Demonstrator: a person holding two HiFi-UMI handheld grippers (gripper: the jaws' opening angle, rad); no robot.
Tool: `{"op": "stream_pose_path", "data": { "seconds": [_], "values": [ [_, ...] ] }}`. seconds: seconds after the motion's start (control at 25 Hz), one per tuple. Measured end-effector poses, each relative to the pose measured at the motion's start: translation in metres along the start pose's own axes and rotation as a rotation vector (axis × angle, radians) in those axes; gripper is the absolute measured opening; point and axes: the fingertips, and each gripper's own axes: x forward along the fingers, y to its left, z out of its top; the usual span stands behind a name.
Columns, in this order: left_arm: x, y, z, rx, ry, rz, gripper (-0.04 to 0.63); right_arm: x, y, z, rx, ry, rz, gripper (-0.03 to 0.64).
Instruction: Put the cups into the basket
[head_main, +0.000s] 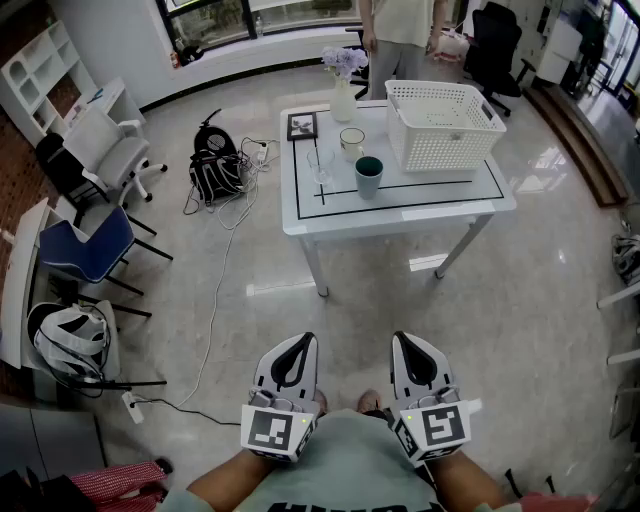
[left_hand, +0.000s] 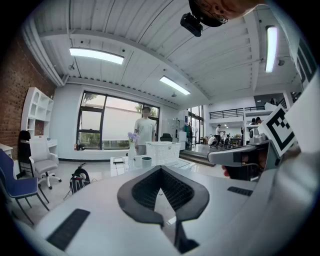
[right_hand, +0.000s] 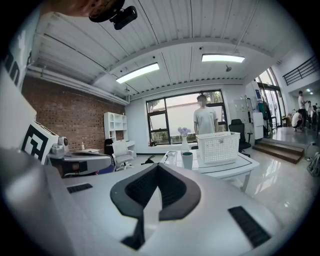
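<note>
**Both grippers shut and empty, well short of the cups**

The head view looks down on the left gripper (head_main: 303, 342) and the right gripper (head_main: 402, 342), held side by side close to the person's body over bare floor. Both are well apart from the white worktop (head_main: 400, 212). Only this view shows the full layout there. A white basket (head_main: 443, 122) stands at the right. To its left are a teal cup (head_main: 368, 175) nearest the front edge, a white cup (head_main: 352, 142) behind it, and a clear glass (head_main: 320, 163) to their left. All three are outside the basket. A vase of flowers (head_main: 342, 88) and a small picture frame (head_main: 302, 126) sit at the back.

The left gripper view shows what the head view cannot: the jaw tips meet, and the hollow behind them holds nothing. Past them the teal cup (left_hand: 146, 161) stands just left of the basket (left_hand: 161, 151), with a person (left_hand: 145, 125) behind the worktop.

The right gripper view shows the same for the right gripper: tips together and nothing held. The teal cup (right_hand: 187, 160), the glass (right_hand: 172, 157) and the basket (right_hand: 216, 147) lie beyond. This view alone shows a brick wall (right_hand: 75, 117) on the left.
</note>
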Motion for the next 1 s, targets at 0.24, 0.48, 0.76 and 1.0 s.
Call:
{"op": "stream_pose_path", "data": {
  "seconds": [0.24, 0.48, 0.76, 1.0],
  "values": [
    [0.001, -0.003, 0.0, 0.0, -0.007, -0.001, 0.002, -0.001, -0.002, 0.001, 0.005, -0.006, 0.005, 0.013],
    [-0.001, -0.007, 0.002, 0.0, -0.012, 0.0, 0.0, -0.004, 0.001, 0.001, 0.02, -0.01, 0.024, 0.014],
    [0.001, -0.013, 0.006, 0.006, -0.015, 0.007, 0.0, -0.008, -0.003, 0.002, 0.014, -0.009, 0.036, 0.014],
    [0.006, -0.022, 0.014, 0.012, -0.027, 0.04, 0.001, -0.012, -0.014, 0.004, -0.007, -0.014, 0.063, 0.014]
  ]
}}
